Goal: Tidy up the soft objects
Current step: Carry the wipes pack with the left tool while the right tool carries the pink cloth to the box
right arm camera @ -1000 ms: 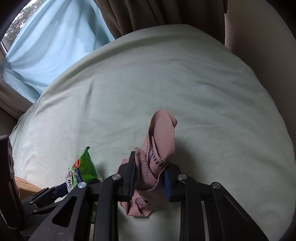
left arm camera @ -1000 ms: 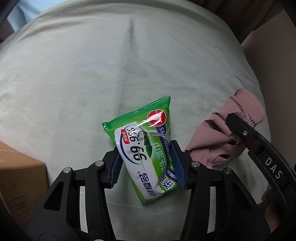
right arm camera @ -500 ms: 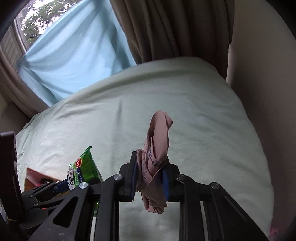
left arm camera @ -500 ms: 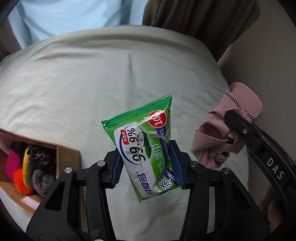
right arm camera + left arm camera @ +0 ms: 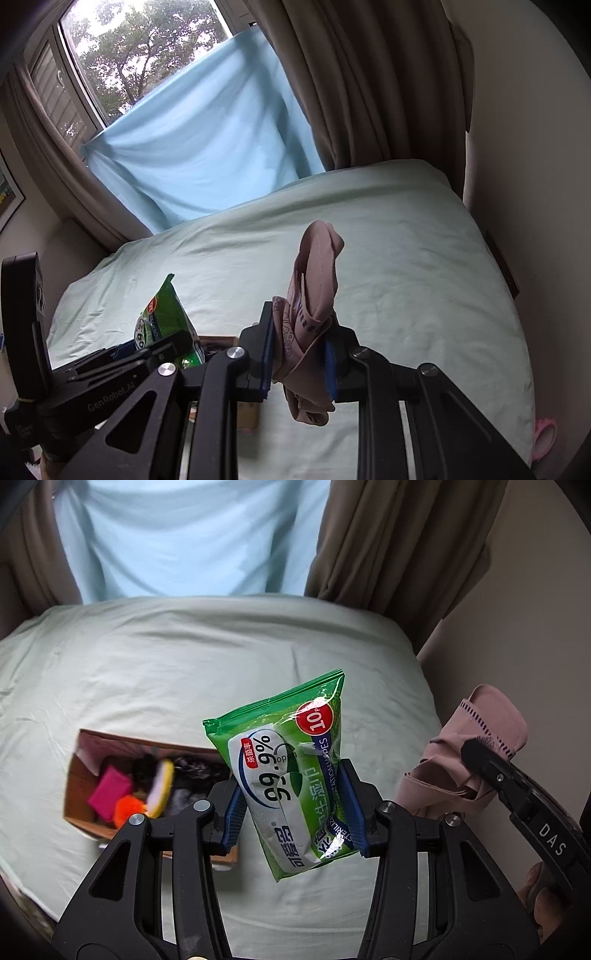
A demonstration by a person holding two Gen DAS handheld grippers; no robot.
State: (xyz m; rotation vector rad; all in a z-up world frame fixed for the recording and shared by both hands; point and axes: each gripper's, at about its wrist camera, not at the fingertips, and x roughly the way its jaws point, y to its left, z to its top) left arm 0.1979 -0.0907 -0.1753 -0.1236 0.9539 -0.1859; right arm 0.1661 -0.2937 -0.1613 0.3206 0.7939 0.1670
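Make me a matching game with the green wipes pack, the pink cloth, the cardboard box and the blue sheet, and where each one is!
Things:
1. green wipes pack
2. pink cloth
3. cardboard box
4. blue sheet

Places:
A. hanging across the window
B. sitting on the bed, open, with colourful things inside
C. pinched in the right claw
D. pinched in the left claw

Pairs: 1-D, 2-C, 3-B, 4-A
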